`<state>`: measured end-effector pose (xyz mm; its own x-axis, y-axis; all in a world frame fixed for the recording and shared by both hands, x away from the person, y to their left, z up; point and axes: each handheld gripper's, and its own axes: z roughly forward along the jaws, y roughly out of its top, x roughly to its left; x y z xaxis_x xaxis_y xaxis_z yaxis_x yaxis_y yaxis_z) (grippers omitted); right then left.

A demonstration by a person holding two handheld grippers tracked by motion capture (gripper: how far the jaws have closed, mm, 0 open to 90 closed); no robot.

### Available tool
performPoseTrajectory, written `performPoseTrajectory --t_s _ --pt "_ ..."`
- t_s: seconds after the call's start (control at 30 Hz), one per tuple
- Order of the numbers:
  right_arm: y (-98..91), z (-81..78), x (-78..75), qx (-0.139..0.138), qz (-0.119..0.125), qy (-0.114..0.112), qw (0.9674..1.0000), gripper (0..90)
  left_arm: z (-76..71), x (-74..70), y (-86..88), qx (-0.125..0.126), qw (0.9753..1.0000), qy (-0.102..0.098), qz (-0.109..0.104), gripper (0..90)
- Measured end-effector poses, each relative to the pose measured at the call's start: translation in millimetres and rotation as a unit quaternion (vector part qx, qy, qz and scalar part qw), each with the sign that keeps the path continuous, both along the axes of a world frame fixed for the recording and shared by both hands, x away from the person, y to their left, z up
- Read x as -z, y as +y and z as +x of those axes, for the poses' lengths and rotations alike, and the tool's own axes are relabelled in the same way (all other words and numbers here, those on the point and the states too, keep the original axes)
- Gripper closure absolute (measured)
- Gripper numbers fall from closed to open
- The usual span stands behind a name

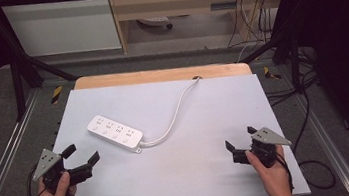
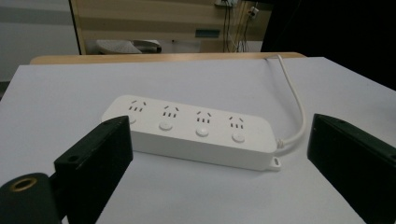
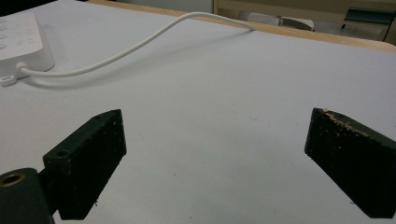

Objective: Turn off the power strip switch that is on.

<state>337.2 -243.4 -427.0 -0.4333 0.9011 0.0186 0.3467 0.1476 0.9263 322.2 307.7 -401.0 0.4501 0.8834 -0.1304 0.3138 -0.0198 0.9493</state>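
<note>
White table top (image 1: 187, 177) carries a white four-outlet power strip (image 1: 115, 133) left of centre, cord (image 1: 174, 115) running far. Left gripper (image 1: 80, 159) and right gripper (image 1: 241, 142) hover near, jaws spread, empty.

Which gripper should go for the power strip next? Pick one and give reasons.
Left. The left gripper sits nearer the power strip and faces it, jaws open. The right gripper is farther off, facing bare table.
</note>
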Motion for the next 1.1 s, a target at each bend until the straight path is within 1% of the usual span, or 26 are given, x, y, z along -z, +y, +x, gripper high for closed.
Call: performPoseTrajectory --t_s 0.07,0.17,0.23,0.33,0.53,0.6,0.73,0.83,0.93,1.07,1.1 --pt "2.8 -0.7 -0.2 -0.004 -0.006 0.0 1.0 5.3 -1.2 -1.3 -2.4 0.003 1.0 -0.002 0.006 6.6" --pt "7.0 -2.8 -1.3 -0.013 -0.01 -0.003 0.9999 4.9 -3.0 -3.3 -4.7 0.008 0.9999 -0.007 0.008 6.2" --pt "9.4 -3.6 -1.6 -0.015 -0.018 -0.004 0.9997 4.6 -3.5 -3.8 -4.5 0.008 0.9999 -0.008 0.007 6.2" --pt "11.1 -4.0 -2.1 -0.019 -0.019 -0.003 0.9996 4.4 -3.2 -3.9 -2.9 0.006 1.0 -0.007 0.001 6.2" --pt "11.8 -3.6 -1.6 -0.019 -0.02 -0.002 0.9996 3.0 -4.4 -6.2 0.2 0.003 0.9999 -0.013 -0.008 6.3" --pt "12.8 -3.2 -0.9 -0.02 -0.022 0.001 0.9996 2.7 -4.6 -6.7 0.7 0.001 0.9999 -0.014 -0.008 6.5" --pt "14.1 -3.8 -1.0 -0.019 -0.024 0.0 0.9995 2.7 -5.5 -8.1 0.6 0.002 0.9998 -0.019 -0.009 6.6" --pt "14.3 -5.5 -1.4 -0.013 -0.025 -0.002 0.9996 2.5 -6.2 -8.8 1.1 -0.001 0.9997 -0.024 -0.01 6.6" --pt "14.2 -5.7 -1.5 -0.012 -0.026 -0.005 0.9996 2.5 -6.6 -9.5 1.9 -0.002 0.9996 -0.024 -0.014 6.6" --pt "14.4 -5.6 -1.9 -0.016 -0.022 -0.003 0.9996 2.3 -5.6 -10.4 1.3 -0.006 0.9997 -0.022 -0.013 7.5" --pt "14.4 -5.6 -1.9 -0.016 -0.022 -0.003 0.9996 2.3 -5.1 -10.4 1.0 -0.007 0.9997 -0.019 -0.01 7.5"
